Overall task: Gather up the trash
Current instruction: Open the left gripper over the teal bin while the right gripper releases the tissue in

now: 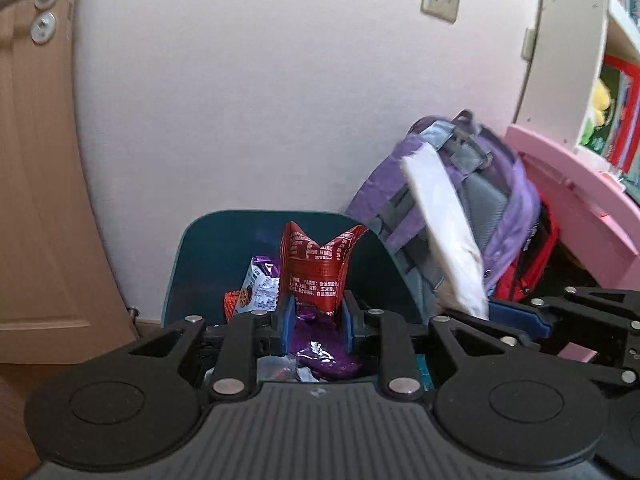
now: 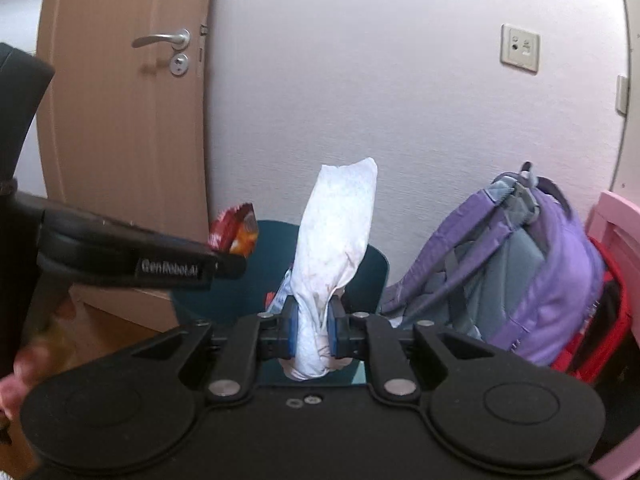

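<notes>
My left gripper [image 1: 318,322] is shut on a red snack wrapper [image 1: 318,268] and holds it upright over the dark teal trash bin [image 1: 208,248]. The bin holds a purple wrapper [image 1: 324,348], a small carton [image 1: 260,288] and other litter. My right gripper [image 2: 313,334] is shut on a crumpled white tissue [image 2: 338,240] and holds it above the bin [image 2: 372,276]. The tissue also shows in the left wrist view [image 1: 448,240], and the right gripper [image 1: 516,318] is beside the left one there. The left gripper [image 2: 230,264] with the red wrapper [image 2: 236,234] shows at the left of the right wrist view.
A purple and grey backpack [image 2: 520,272] leans on the wall right of the bin, with a red bag [image 2: 596,340] behind it. Pink furniture [image 1: 580,200] stands at the far right. A wooden door [image 2: 120,140] is to the left. The bin stands against a white wall.
</notes>
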The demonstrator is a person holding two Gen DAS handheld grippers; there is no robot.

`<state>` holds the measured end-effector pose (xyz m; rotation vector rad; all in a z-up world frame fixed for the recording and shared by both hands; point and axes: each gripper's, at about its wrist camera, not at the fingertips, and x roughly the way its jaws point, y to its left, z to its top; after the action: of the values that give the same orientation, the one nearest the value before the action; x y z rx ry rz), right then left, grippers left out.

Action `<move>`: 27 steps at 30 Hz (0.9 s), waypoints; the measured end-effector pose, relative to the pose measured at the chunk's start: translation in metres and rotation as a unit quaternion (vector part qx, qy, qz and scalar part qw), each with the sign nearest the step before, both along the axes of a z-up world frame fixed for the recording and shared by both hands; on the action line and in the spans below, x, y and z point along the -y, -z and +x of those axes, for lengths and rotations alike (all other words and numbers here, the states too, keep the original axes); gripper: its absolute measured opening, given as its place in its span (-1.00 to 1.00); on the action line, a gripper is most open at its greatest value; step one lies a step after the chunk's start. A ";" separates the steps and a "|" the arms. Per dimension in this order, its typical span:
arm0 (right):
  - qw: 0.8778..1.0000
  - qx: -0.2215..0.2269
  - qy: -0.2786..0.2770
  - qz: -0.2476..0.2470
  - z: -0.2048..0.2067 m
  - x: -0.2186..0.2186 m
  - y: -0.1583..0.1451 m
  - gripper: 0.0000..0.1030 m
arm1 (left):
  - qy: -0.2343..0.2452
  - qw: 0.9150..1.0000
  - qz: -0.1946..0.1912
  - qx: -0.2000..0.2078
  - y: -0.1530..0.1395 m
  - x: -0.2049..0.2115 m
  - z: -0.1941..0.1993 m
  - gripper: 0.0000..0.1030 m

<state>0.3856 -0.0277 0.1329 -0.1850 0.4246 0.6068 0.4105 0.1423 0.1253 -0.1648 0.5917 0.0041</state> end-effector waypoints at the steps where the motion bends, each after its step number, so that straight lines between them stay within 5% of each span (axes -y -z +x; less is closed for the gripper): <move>1: 1.000 -0.005 -0.001 -0.003 0.009 -0.006 0.003 -0.74 | -0.002 1.000 0.001 -0.006 0.004 -0.003 0.009 -0.56; 10: 0.997 -0.072 -0.012 -0.034 0.069 -0.046 0.049 -0.74 | -0.002 0.993 -0.037 -0.108 0.049 -0.031 0.078 -0.56; 14: 0.994 -0.090 -0.017 -0.059 0.084 -0.060 0.060 -0.73 | 0.006 0.989 -0.022 -0.143 0.063 -0.027 0.095 -0.56; 25: 0.991 -0.108 -0.016 -0.079 0.095 -0.068 0.071 -0.56 | -0.002 0.983 -0.005 -0.182 0.084 -0.021 0.112 -0.52; 27: 0.991 -0.107 -0.013 -0.081 0.096 -0.067 0.071 -0.52 | -0.006 0.984 -0.008 -0.181 0.084 -0.022 0.110 -0.40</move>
<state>0.4813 0.0393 0.0618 -0.2825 0.6800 0.6212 0.5204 0.1642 0.0415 -0.1851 0.9533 0.0412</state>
